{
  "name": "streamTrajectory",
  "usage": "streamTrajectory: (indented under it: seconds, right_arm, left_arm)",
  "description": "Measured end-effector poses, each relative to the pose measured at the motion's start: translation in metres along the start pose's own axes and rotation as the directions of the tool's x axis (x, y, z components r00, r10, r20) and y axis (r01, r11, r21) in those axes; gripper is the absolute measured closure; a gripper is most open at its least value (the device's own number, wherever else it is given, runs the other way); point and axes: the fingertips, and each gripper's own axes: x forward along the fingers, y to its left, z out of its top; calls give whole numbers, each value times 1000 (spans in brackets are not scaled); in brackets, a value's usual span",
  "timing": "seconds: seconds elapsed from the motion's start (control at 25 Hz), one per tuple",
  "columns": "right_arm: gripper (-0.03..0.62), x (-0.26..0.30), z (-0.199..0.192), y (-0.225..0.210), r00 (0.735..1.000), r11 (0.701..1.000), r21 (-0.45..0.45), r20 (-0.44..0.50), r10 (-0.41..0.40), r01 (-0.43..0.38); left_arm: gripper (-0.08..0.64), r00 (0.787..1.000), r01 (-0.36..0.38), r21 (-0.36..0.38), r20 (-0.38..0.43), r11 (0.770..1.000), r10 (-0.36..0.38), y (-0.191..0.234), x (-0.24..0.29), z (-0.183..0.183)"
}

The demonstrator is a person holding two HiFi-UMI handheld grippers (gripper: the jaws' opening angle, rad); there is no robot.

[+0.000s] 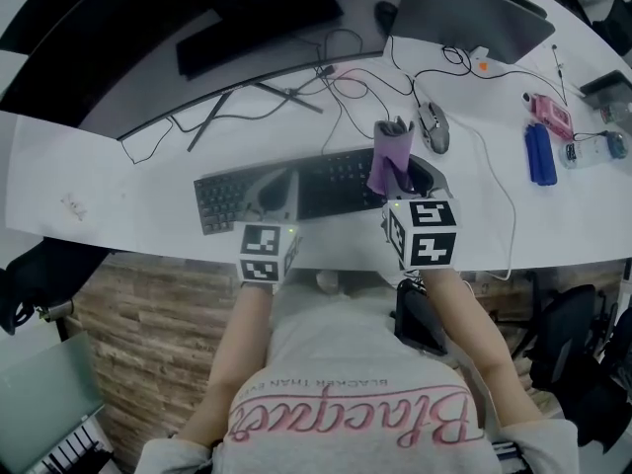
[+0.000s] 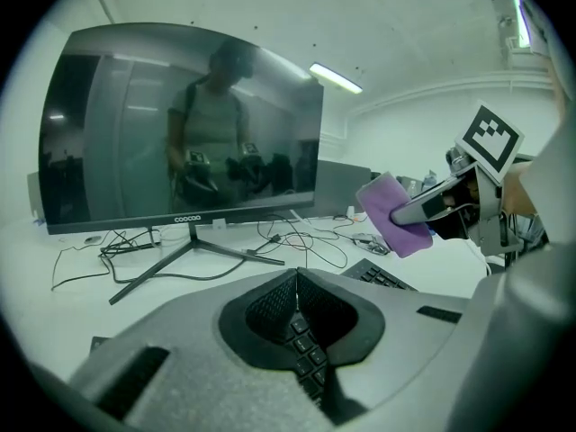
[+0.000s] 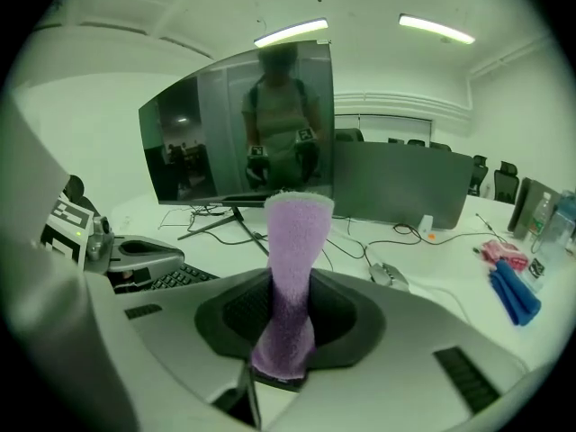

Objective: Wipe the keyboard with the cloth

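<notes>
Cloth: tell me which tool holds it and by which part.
The right tool grips the cloth near one end; the rest stands up. The left tool is shut, empty.

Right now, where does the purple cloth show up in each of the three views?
Head view: cloth right of centre, over the right half of the keyboard.
Left gripper view: cloth right of centre, pinched by the right gripper.
Right gripper view: cloth dead centre, upright between the fingers.
Shared landmark: the keyboard, visible in all three.
</notes>
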Motion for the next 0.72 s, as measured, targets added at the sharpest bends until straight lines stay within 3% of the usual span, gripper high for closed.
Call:
streamTrajectory:
  seconds: [0.36, 0.72]
  right_arm:
    - [506, 3, 23, 85, 992, 993, -36, 40, 118, -117]
    - [506, 12, 34, 168, 968, 966, -92, 37, 247, -243]
  left_arm:
    - [555, 994, -74, -49, 81, 996, 78, 52, -45, 10]
    - [555, 988, -121, -96, 80, 988, 129, 101, -84, -9]
